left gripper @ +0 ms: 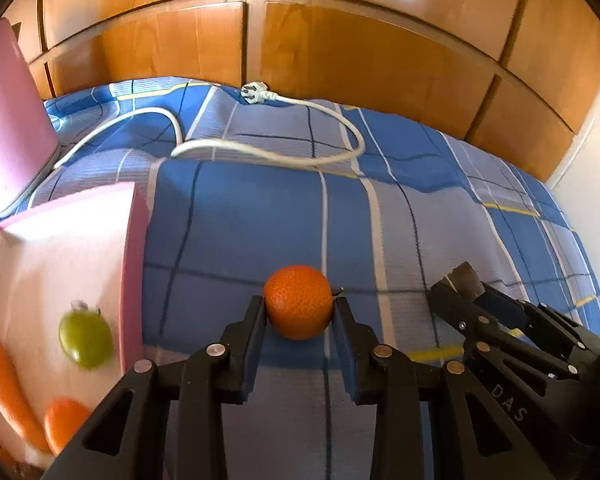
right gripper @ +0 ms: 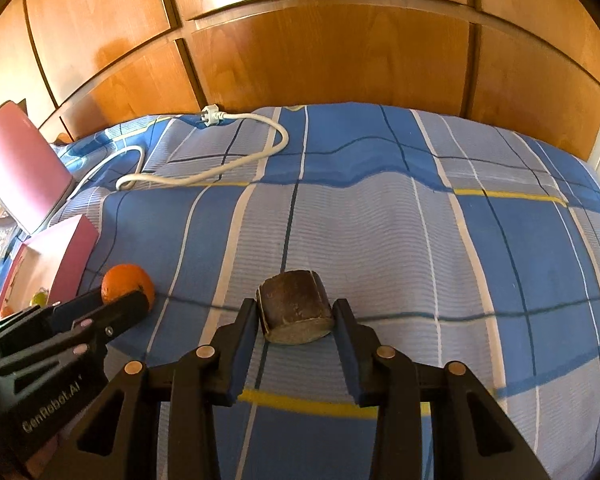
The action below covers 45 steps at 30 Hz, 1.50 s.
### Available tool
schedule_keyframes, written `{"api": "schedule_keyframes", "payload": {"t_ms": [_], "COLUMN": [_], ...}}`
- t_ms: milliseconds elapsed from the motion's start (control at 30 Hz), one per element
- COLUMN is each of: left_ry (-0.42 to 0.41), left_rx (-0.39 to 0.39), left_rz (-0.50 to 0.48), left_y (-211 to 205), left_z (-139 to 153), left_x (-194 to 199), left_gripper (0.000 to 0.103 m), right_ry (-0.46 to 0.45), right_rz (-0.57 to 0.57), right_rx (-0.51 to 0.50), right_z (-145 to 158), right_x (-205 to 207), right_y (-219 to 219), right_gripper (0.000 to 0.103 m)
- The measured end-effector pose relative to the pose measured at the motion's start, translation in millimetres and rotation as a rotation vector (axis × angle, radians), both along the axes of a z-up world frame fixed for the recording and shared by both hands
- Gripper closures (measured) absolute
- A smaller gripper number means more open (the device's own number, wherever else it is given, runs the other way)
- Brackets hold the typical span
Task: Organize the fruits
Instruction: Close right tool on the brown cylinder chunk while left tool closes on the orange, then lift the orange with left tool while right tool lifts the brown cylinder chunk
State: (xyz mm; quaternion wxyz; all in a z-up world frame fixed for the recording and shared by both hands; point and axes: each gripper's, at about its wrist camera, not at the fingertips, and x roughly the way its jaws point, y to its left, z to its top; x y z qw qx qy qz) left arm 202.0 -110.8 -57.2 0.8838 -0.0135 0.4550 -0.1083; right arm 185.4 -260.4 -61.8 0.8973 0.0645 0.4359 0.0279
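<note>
My left gripper [left gripper: 299,307] is shut on an orange [left gripper: 299,302], held just above the blue checked bedspread. It also shows in the right wrist view [right gripper: 129,285] at the left, between the left gripper's fingers [right gripper: 120,308]. My right gripper [right gripper: 296,311] is shut on a brown cylindrical piece [right gripper: 295,306]; in the left wrist view that piece [left gripper: 464,280] sits at the right gripper's tip [left gripper: 458,292]. A pink box [left gripper: 134,248] at the left holds a green apple [left gripper: 85,338], a carrot [left gripper: 4,384] and another orange [left gripper: 64,420].
A white power cable with plug [left gripper: 256,92] loops across the far part of the bed. A pink box lid [left gripper: 8,112] leans at the far left. Wooden wardrobe doors [right gripper: 320,56] stand behind the bed. The bedspread [right gripper: 420,240] stretches to the right.
</note>
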Motion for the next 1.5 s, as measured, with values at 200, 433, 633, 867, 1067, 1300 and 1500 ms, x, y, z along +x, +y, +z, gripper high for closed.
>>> {"api": "schedule_keyframes", "payload": {"t_ms": [200, 433, 633, 867, 1067, 1300, 1500], "left_ry": [0.014, 0.012, -0.007, -0.027, -0.026, -0.026, -0.031], "left_rx": [0.006, 0.008, 0.022, 0.023, 0.016, 0.004, 0.008], "left_rz": [-0.015, -0.056, -0.093, -0.126, -0.131, -0.134, -0.142], "left_y": [0, -8, -13, -18, -16, -14, -16], "left_z": [-7, -10, -12, -13, -12, -12, -11], "left_x": [-34, -69, -99, -121, -127, -133, -135], "left_gripper": [0.07, 0.07, 0.07, 0.07, 0.071, 0.071, 0.071], "right_ry": [0.01, 0.015, 0.016, 0.02, 0.016, 0.009, 0.01], "right_rz": [0.005, 0.003, -0.011, -0.024, -0.021, -0.035, -0.048], "right_rx": [-0.003, 0.005, 0.018, 0.017, 0.005, 0.025, 0.03], "right_z": [0, -1, -2, -6, -6, -5, -4], "right_x": [-23, -54, -81, -105, -118, -130, -138], "right_y": [-2, -2, -6, -11, -11, -20, -26], "right_gripper": [0.065, 0.064, 0.065, 0.068, 0.068, 0.068, 0.068]}}
